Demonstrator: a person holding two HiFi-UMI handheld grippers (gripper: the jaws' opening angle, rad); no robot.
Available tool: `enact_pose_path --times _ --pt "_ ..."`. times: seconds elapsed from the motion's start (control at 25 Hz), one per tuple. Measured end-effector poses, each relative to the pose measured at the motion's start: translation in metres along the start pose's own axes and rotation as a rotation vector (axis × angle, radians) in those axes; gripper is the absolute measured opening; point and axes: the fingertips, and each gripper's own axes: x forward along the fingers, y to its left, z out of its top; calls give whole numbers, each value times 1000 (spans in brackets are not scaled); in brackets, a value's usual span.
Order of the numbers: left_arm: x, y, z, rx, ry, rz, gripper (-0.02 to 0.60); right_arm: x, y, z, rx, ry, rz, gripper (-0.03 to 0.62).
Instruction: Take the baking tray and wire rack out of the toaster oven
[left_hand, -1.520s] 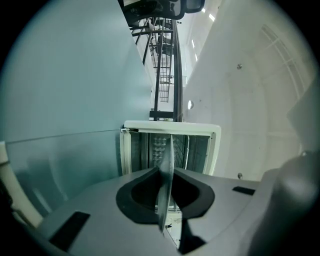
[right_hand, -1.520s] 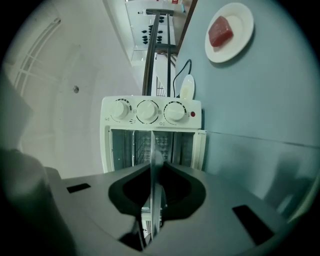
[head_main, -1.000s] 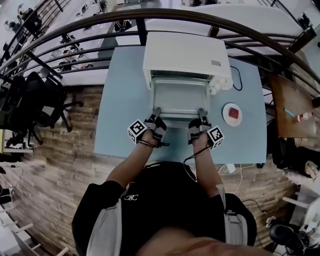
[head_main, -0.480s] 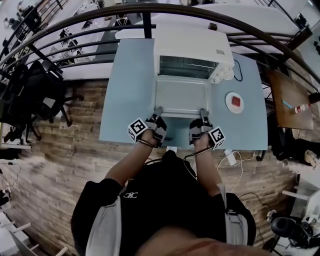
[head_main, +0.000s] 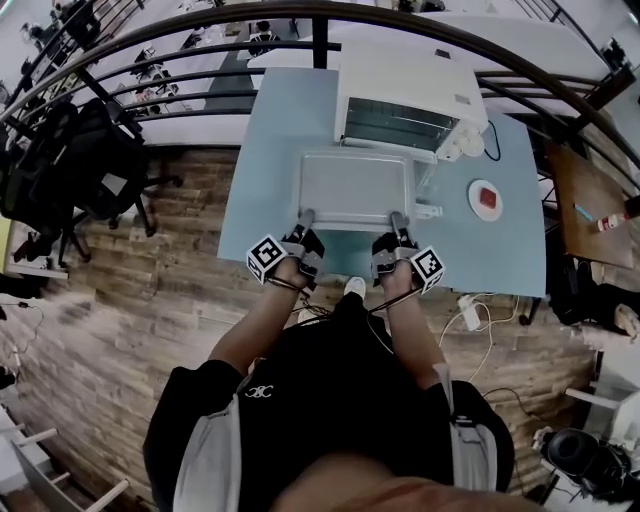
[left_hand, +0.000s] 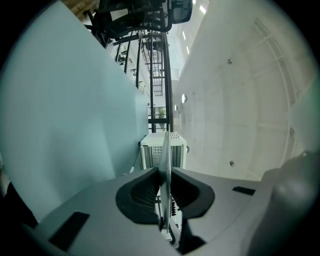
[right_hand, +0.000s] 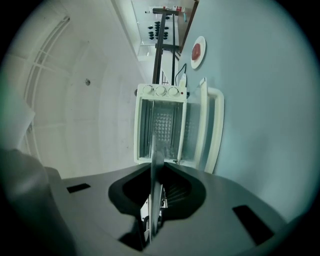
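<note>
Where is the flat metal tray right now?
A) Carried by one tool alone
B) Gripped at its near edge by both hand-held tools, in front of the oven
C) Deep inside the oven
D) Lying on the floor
B: the left tool and right tool each clamp the near rim of the baking tray, which is in front of the open toaster oven.

1. An open office or test workspace, not a home kitchen.
2. Dark swivel chairs (head_main: 100, 160) stand on the wood-patterned floor (head_main: 130, 330) at the left.
3. A black railing (head_main: 320, 45) runs behind the light blue table (head_main: 265, 210), as on an upper gallery.
4. The toaster oven (head_main: 405, 100) stands on this plain table; a white power strip (head_main: 468, 312) lies on the floor.
</note>
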Motion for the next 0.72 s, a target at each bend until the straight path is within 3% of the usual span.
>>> enact_pose_path --times 0.48,0.72 --pt "-107 14 92 23 -257 21 55 23 -4 -137 -5 283 0 46" --pt "-154 34 123 19 -368 82 55 28 -20 -194 19 382 -59 48"
